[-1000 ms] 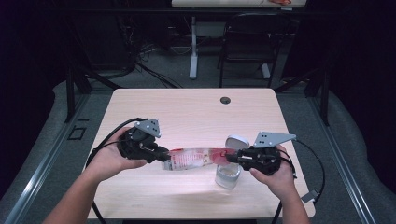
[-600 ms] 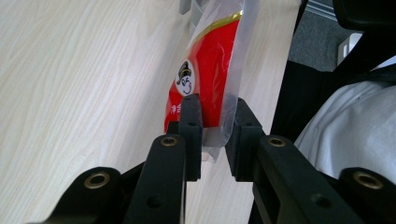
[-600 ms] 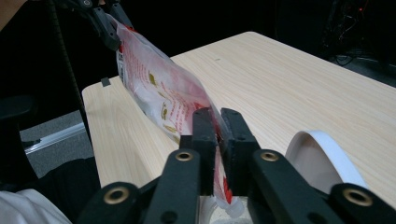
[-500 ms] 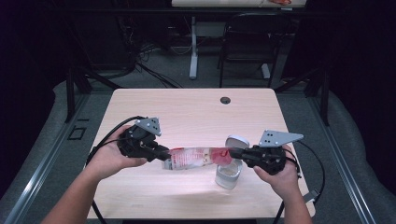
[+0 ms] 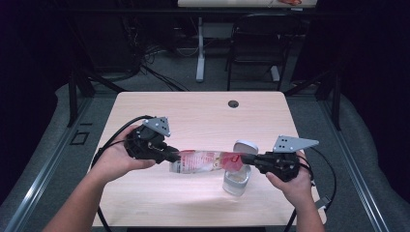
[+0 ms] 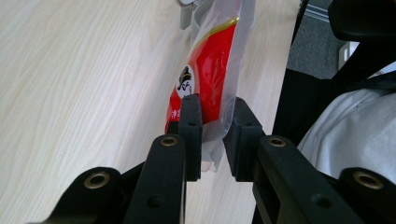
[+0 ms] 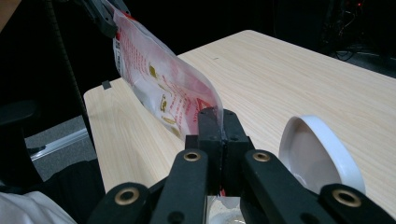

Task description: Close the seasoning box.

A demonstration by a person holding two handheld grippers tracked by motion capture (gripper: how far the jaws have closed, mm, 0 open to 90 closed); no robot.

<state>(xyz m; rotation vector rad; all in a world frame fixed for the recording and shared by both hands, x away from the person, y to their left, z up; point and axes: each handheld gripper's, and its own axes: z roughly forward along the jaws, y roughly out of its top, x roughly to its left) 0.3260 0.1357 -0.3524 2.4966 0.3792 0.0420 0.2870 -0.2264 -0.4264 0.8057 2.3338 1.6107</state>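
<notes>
- Your left gripper (image 5: 175, 156) sits over the near left part of the pale wooden table (image 5: 203, 116), its jaws pointing right and clamped on the left end of a clear plastic pouch printed in red and white (image 5: 205, 161).
- In the left gripper view, your left gripper (image 6: 212, 123) has its two black pads on either side of the pouch (image 6: 212, 70), pinching the film near its edge; the red panel with a small round emblem runs away from the jaws over the table (image 6: 84, 84).
- Your right gripper (image 5: 245, 159) is over the near right part of the table, jaws pointing left, and its jaws have just been closing with the pouch's right end between them.
- In the right gripper view, your right gripper (image 7: 218, 116) has its pads pressed together on the corner of the pouch (image 7: 159, 88), so it is clenched on the film.
- The pouch hangs stretched between your two grippers, held off the table and roughly level, left to right.
- A small clear round jar (image 5: 236, 181) stands on the table just under the pouch's right end, near your right gripper.
- A white round lid (image 5: 245, 146) is just beyond the jar; in the right gripper view the lid (image 7: 322, 154) is tilted, its hollow side facing the camera.
- Whether the lid touches the jar, you cannot tell.
</notes>
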